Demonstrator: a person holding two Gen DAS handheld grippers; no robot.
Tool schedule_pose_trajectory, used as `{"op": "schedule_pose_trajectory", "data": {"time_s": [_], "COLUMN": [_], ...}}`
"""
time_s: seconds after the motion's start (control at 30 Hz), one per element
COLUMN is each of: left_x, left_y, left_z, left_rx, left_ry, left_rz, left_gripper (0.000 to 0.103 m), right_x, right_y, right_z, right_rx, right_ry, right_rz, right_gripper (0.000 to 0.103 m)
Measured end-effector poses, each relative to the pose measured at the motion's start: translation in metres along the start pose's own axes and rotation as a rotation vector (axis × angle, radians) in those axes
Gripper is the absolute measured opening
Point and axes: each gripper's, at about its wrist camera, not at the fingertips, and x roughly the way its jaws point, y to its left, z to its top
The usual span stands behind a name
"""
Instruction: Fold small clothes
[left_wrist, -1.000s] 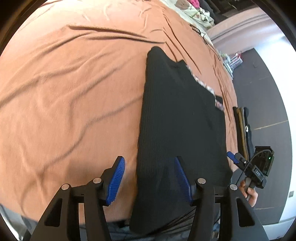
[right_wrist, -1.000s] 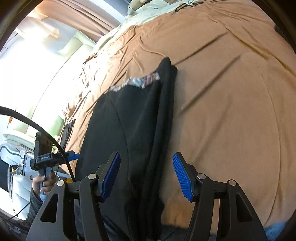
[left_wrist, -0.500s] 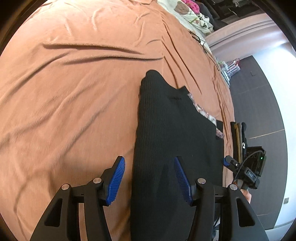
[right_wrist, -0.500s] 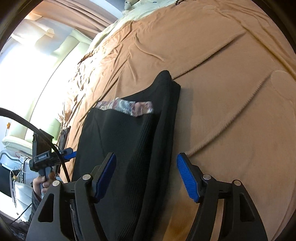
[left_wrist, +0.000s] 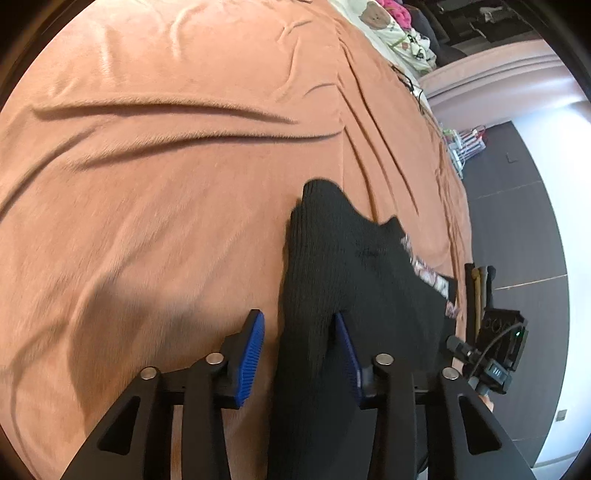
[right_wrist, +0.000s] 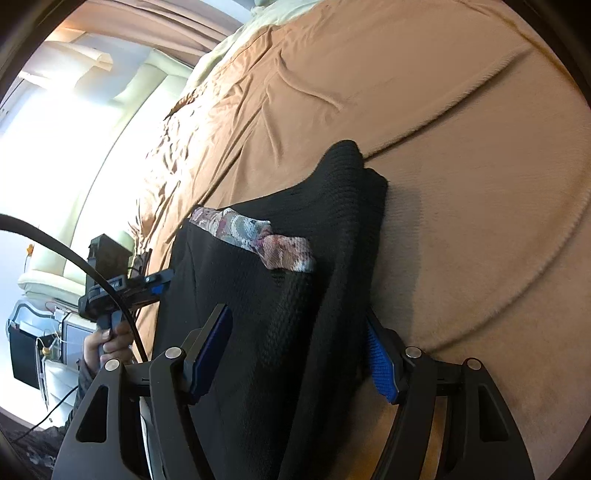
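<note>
Both jaws stand wide apart, nothing pinched. Your left gripper (left_wrist: 300, 352) straddles the near left edge of the black knit garment (left_wrist: 354, 295); the fabric runs between its blue pads (left_wrist: 251, 354), right pad touching or just under the cloth, left pad apart from it over bare blanket. Your right gripper (right_wrist: 295, 354) is spread around the garment's near right edge (right_wrist: 295, 314); right pad tucked beside the folded thick edge, left pad over the flat black panel. Whether the pads press the cloth, cannot tell.

Garment lies on the orange-brown blanket (left_wrist: 166, 184), folded lengthwise into a long strip, far end a rounded point. A floral patterned strip (right_wrist: 258, 245) shows near its far end, peeking from under a black layer. The near end drops out of view between the grippers.

Blanket wrinkled, with long creases beyond the garment. Cream bedding (left_wrist: 391, 29) with a bear print sits at the far edge. Dark floor (left_wrist: 517, 229) on the right of the left view. Bright window (right_wrist: 55, 140) at the left of the right view.
</note>
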Motion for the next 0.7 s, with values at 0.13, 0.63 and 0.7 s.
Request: {"op": "schedule_pose_trajectory", "data": {"time_s": [0.13,0.63,0.7], "left_x": [0.005,-0.034,-0.046], "left_y": [0.002,-0.043,-0.047], "left_z": [0.012,0.015,0.011], "left_rx": [-0.014,0.085,0.097], "left_ry": [-0.014,-0.114,-0.136], "left_rz": [-0.031,-0.065,-0.072], "left_gripper": [0.041,0.006,0.006], "right_x": [0.003,-0.021,-0.027], "right_y": [-0.004,0.062,0.074], "right_z": [0.004,0.001,-0.003], "right_rx": [0.004,-0.153,-0.177], "right_ry": [-0.004,-0.079,-0.1], "right_rz": [0.007,-0.085,-0.088], "right_gripper": [0.061,0.012,0.012]}}
